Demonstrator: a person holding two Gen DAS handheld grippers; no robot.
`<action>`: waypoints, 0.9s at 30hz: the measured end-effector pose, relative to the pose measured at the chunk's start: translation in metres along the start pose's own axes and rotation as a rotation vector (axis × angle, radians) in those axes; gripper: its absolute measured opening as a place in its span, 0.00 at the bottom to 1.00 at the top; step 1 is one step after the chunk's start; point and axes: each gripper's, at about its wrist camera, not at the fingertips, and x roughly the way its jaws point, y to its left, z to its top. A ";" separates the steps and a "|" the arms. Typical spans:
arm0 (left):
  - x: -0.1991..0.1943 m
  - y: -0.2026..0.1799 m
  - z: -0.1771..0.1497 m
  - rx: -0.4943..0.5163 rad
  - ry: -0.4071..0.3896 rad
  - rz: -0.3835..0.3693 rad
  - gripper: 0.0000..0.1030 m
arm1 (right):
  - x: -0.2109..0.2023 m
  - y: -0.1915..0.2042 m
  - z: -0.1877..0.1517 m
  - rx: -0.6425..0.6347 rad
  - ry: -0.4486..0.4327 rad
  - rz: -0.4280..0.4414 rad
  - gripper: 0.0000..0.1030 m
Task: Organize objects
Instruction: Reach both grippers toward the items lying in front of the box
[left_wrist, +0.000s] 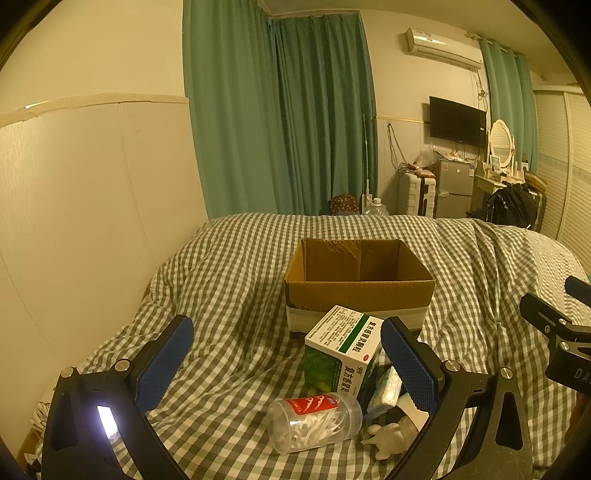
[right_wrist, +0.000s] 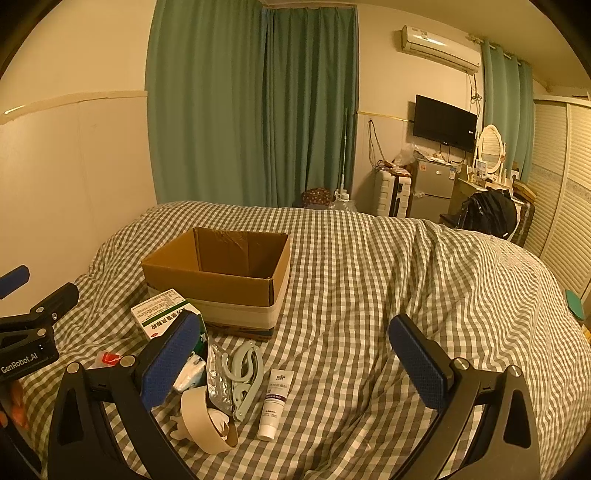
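While both tools are hanging over the checked bedspread (right_wrist: 369, 277) with nothing between their fingers, the items are lying as follows, each placed relative to the cardboard box (left_wrist: 358, 291).

Left gripper (left_wrist: 286, 360): jaws standing wide apart, blue pads (left_wrist: 166, 360) facing each other, gripping nothing. It is hovering on the near side of the box, above the cluster of small items.

Right gripper (right_wrist: 295, 363): jaws likewise spread wide, holding nothing. It is hovering near the box's front right corner, over bare bedspread.

Medicine box (left_wrist: 341, 352), green and white: standing just in front of the box's near wall; whether the two are touching cannot be told.

Clear jar (left_wrist: 314, 421) with a red label, white sticks inside: lying on its side, nearer the camera than the medicine box, well clear of the cardboard box.

White figurine (left_wrist: 391, 435): lying beside the jar, to its right in the left wrist view.

Tape roll (right_wrist: 210, 421), beige: lying tilted in front of the box, partly behind the right gripper's left finger.

Foil pack (right_wrist: 218, 380) and pale plastic hanger (right_wrist: 243, 373): lying together between the tape roll and the box front.

White tube (right_wrist: 275, 402): lying flat just right of the hanger, cap end pointing away from the box.

Cardboard box: sitting open on the bedspread, interior showing no contents.
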 end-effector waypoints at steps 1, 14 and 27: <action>0.000 0.000 0.000 0.000 0.000 0.001 1.00 | 0.000 0.000 0.000 -0.001 -0.001 0.001 1.00; 0.017 0.005 -0.012 -0.003 0.055 0.023 1.00 | 0.010 -0.006 -0.008 -0.003 0.034 -0.009 1.00; 0.057 -0.002 -0.065 0.023 0.249 0.003 1.00 | 0.063 -0.011 -0.047 -0.039 0.196 -0.024 0.98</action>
